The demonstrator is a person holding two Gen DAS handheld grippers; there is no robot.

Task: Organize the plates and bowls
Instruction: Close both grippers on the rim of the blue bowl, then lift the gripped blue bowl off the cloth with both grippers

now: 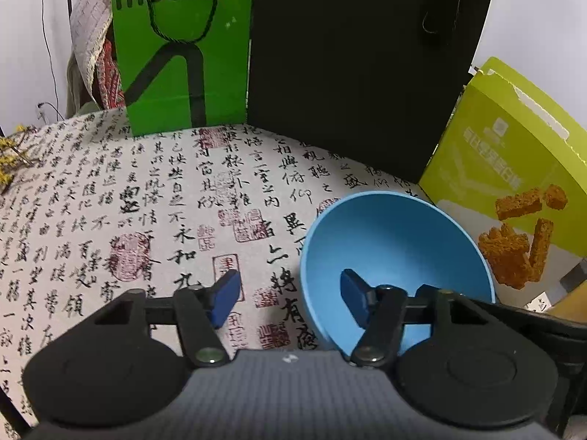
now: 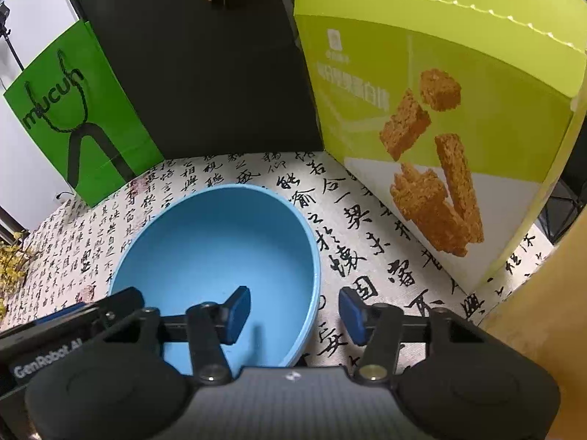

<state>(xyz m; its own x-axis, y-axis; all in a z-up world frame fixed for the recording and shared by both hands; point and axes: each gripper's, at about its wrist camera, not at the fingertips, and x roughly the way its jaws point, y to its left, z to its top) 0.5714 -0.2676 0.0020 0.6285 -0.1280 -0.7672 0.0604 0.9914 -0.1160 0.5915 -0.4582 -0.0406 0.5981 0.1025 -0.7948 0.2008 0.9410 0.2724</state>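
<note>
A blue bowl (image 2: 216, 256) stands upright on the table (image 1: 110, 201), which is covered by a cloth printed with calligraphy. Behind it stand a green bag (image 1: 179, 55), a black bag (image 1: 359, 66) and a yellow-green snack box (image 2: 440, 117). The left tongs (image 1: 291, 299) straddle the bowl's left rim: one blue pad sits inside the bowl, the other outside over the cloth. The right tongs (image 2: 295, 315) straddle the right rim likewise. On both tongs the pads stand apart from the wall, with gaps visible; neither grips the bowl.
</note>
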